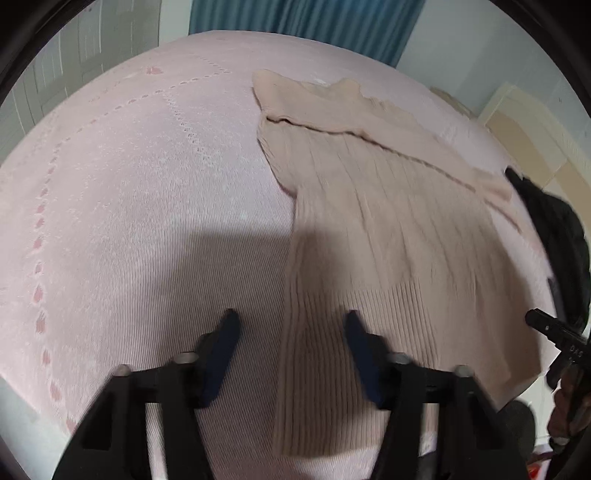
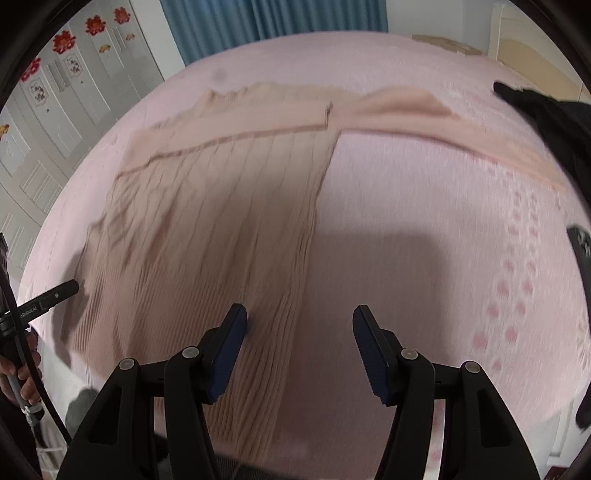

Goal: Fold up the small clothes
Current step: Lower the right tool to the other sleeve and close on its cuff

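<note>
A beige ribbed sweater [image 1: 388,236] lies flat on the pink bedspread [image 1: 147,184]. The left gripper [image 1: 291,325] hangs open and empty over its seven-o'clock hem. The right gripper [image 2: 299,325], also open and empty, hangs over the five-o'clock hem.

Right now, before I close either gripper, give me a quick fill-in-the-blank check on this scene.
1. The beige ribbed knit garment lies on a ___ bedspread.
2. The right gripper has its jaws ___.
3. Behind the bed hangs a ___ curtain.

Missing words: pink; open; blue
</note>
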A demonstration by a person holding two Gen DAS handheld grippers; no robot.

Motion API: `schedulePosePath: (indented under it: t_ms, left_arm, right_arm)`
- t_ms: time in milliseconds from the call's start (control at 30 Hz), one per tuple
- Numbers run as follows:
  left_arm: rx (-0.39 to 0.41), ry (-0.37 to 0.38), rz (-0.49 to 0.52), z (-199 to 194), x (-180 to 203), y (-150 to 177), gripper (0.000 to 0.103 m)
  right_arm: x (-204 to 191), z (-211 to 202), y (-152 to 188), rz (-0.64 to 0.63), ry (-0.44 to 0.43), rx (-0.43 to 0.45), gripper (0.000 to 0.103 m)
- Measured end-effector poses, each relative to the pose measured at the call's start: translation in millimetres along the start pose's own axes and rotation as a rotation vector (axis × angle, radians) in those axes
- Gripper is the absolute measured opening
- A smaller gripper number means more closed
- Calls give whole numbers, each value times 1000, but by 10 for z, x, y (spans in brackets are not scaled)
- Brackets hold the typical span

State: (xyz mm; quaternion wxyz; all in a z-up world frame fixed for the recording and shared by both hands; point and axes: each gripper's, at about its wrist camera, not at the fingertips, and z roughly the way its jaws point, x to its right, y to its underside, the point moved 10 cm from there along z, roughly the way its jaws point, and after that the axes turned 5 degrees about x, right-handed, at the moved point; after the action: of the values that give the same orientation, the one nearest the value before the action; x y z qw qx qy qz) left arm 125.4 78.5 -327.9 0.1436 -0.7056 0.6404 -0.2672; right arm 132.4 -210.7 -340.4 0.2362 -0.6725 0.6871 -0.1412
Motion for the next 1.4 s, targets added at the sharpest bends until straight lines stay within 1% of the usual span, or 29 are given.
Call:
schedulePosePath:
  t_ms: [33,100,133,167,200,267,300,333,433,467,533,600,633,667,700,733,767,833,900,1000,1033,1200,1400]
  left_arm:
    - [3,9,-9,-11,6,2,7]
    - [3,53,-76,-40,-30,-29,7]
    - [13,74,-111,-85,-71,-55,7]
    - [17,82,-130,-127,-124,-59,7]
    - [18,80,-138,-159,-136,-22,6]
    - [16,70,-141,-203,-222,49,6]
    - [14,65,-134,-205,-236,85,6]
    - [8,57,-126,-198,-246,127,6]
    - [2,45,-120,-174,-279,215,6]
    - [4,50,-126,-178,-284,203,7]
    - [5,52,-143,-176,-288,120,8]
    - [15,39,-135,-148,-275,-18,14]
    - [24,34,-126,-130,-269,-98,16]
    - [37,29,-116,-93,-252,-220,25]
    - [44,27,-111,-67,-232,-292,31]
    - [50,25,-104,-29,-209,-379,33]
    - [54,21,-92,20,-181,-472,34]
    - [64,11,-64,128,-102,-652,35]
    - [72,-3,-40,226,-30,-785,40]
    - [87,-27,-12,414,55,-980,48]
    - [91,-30,-9,480,73,-1035,48]
    - [96,-53,-7,767,120,-1227,49]
    - [130,-68,-18,964,152,-1411,51]
  right_arm:
    - [-2,22,58,1,0,-15,59]
    - [-1,88,162,0,16,-45,59]
    - [-8,77,180,-10,31,-33,59]
    - [-22,65,180,-24,48,-20,56]
    - [-51,59,185,-34,45,-18,51]
    - [-118,36,175,-26,-6,-14,10]
    - [-137,33,175,-13,-31,-17,8]
    - [-132,37,177,0,-32,-14,8]
    - [-141,63,182,-16,-11,-13,8]
    - [-147,58,176,-24,-9,-14,8]
    - [-136,34,123,-37,-13,-19,9]
    - [-37,-35,-26,-40,5,14,13]
    - [35,-77,-104,-39,30,36,20]
    - [117,-101,-198,-37,54,54,32]
    - [239,-138,-331,-28,83,83,37]
    - [338,-162,-440,-17,100,105,44]
    - [450,-182,-546,-3,117,125,49]
    - [720,-190,-746,35,156,148,55]
    - [988,-193,-888,85,190,163,56]
    - [1478,-180,-1078,174,236,183,65]
    - [1681,-165,-1142,205,261,190,66]
    - [2299,2,-1303,288,326,196,69]
    - [2919,352,-1394,406,331,162,69]
